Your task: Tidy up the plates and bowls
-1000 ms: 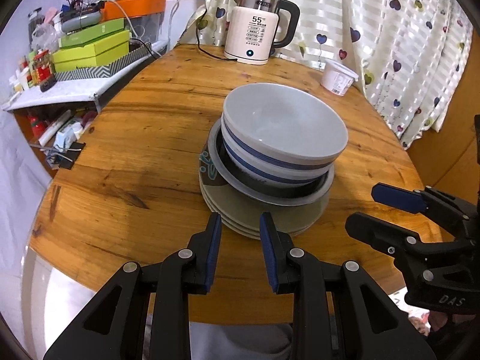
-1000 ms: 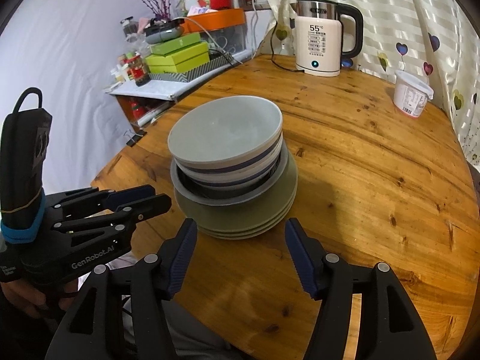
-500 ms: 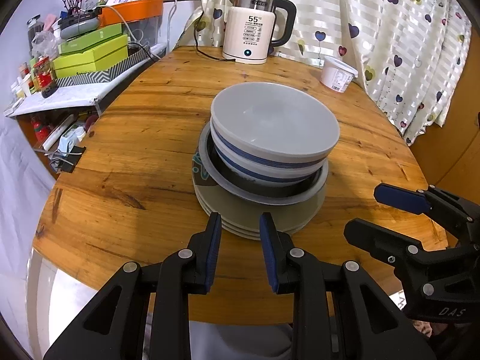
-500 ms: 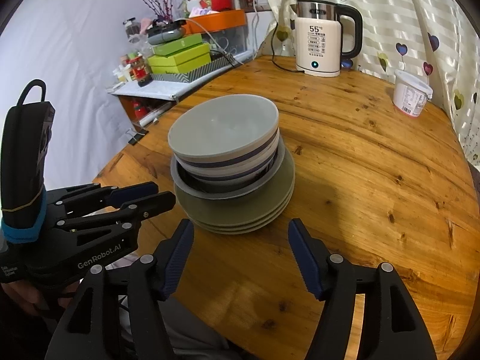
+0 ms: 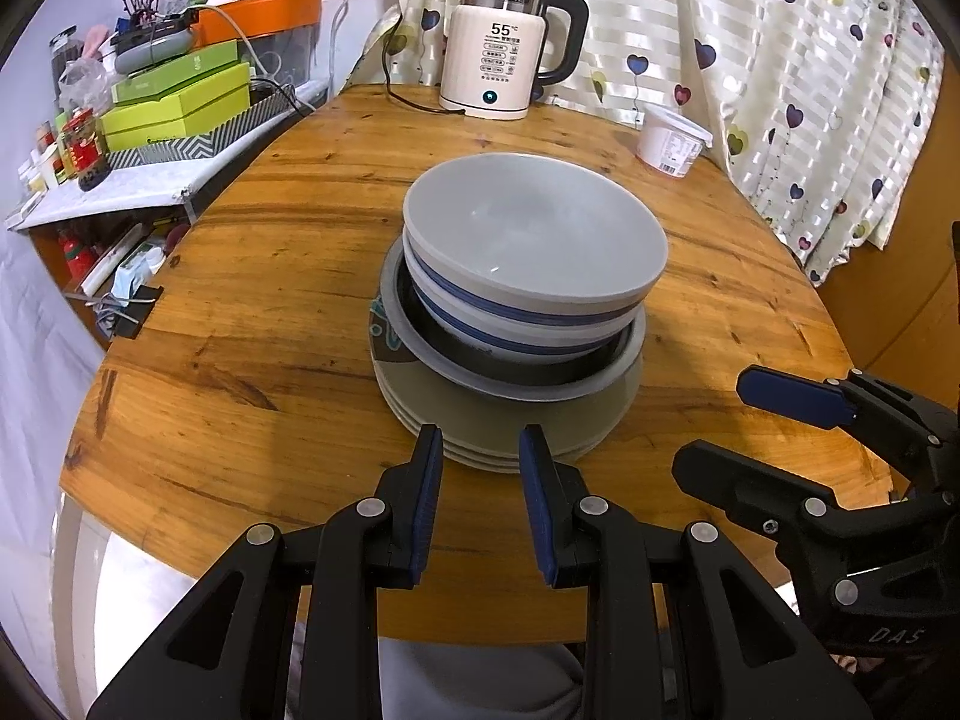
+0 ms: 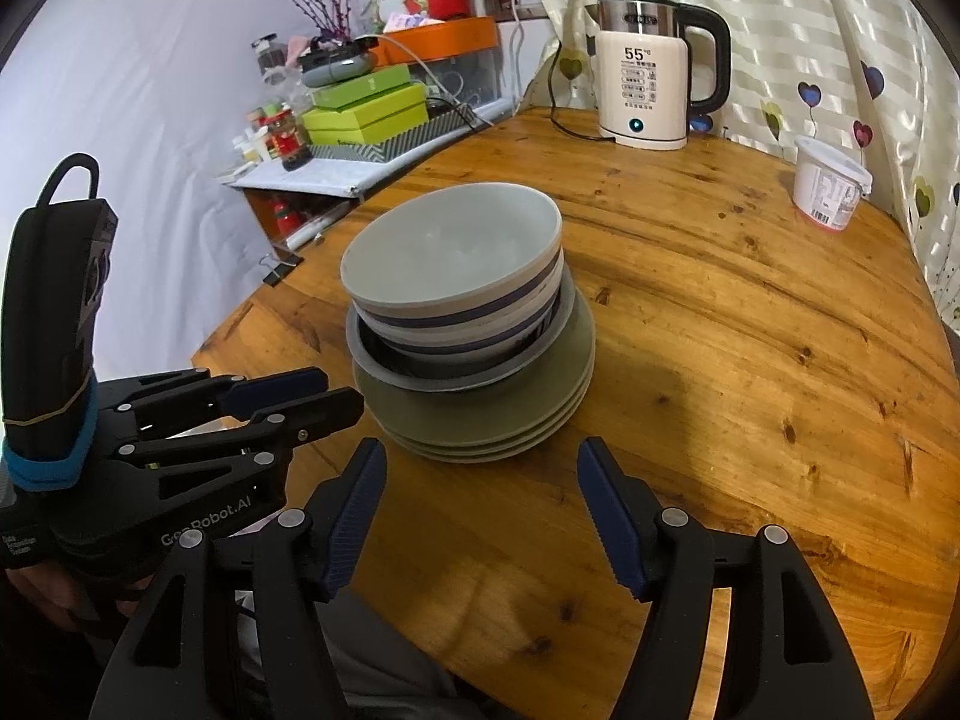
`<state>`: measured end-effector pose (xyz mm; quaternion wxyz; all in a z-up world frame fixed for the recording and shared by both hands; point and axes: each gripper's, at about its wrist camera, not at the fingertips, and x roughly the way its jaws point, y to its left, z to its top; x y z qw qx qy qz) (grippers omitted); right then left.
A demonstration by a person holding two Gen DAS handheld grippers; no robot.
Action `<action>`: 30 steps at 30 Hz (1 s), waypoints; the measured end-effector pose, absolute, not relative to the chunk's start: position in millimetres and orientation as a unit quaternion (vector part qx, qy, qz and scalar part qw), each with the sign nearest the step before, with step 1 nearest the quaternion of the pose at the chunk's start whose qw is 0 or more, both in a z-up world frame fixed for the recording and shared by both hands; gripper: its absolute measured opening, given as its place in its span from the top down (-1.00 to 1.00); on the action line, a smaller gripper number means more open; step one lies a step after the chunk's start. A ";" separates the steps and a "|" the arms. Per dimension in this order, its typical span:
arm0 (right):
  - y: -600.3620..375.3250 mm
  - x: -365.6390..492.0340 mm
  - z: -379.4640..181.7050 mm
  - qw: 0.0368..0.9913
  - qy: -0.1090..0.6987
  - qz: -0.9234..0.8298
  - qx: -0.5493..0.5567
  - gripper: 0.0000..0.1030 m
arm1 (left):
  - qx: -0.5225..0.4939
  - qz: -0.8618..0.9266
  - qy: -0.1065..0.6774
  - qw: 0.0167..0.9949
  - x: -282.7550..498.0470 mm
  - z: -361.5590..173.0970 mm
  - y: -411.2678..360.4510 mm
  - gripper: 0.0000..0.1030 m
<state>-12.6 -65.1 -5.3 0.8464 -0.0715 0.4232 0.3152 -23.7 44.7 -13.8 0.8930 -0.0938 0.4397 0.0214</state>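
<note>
On the round wooden table (image 5: pixel 252 312) one stack of dishes stands near the front edge, a little toward the middle. At the bottom lie several green plates (image 5: pixel 480 420) (image 6: pixel 480 420). On them sits a shallow grey dish with a dark inside (image 5: pixel 522 375) (image 6: pixel 456 375), and in it are nested bowls with blue stripes (image 5: pixel 528 306) (image 6: pixel 456 312). The top bowl is empty inside.

The left gripper (image 5: pixel 480 498) is at the front edge, just before the plates, with fingers narrow and holding nothing. The right gripper (image 6: pixel 483 516) is also at the front edge, fingers wide apart, holding nothing.

At the far edge stands a white kettle (image 5: pixel 498 66) (image 6: pixel 645 90) that displays 55. Near the far right edge is a closed white tub (image 5: pixel 672 141) (image 6: pixel 831 183); what is in it I cannot tell.
</note>
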 end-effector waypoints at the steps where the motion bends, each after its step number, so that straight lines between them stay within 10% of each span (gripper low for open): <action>1: -65.1 -12.2 -5.3 0.846 0.424 0.315 -0.071 -0.30 | -0.093 0.021 0.441 0.893 -23.4 -14.3 43.9 0.47; 30: -63.2 -12.1 -8.5 0.842 0.427 0.320 -0.077 -0.32 | -0.094 0.019 0.445 0.890 -20.7 -15.7 41.8 0.47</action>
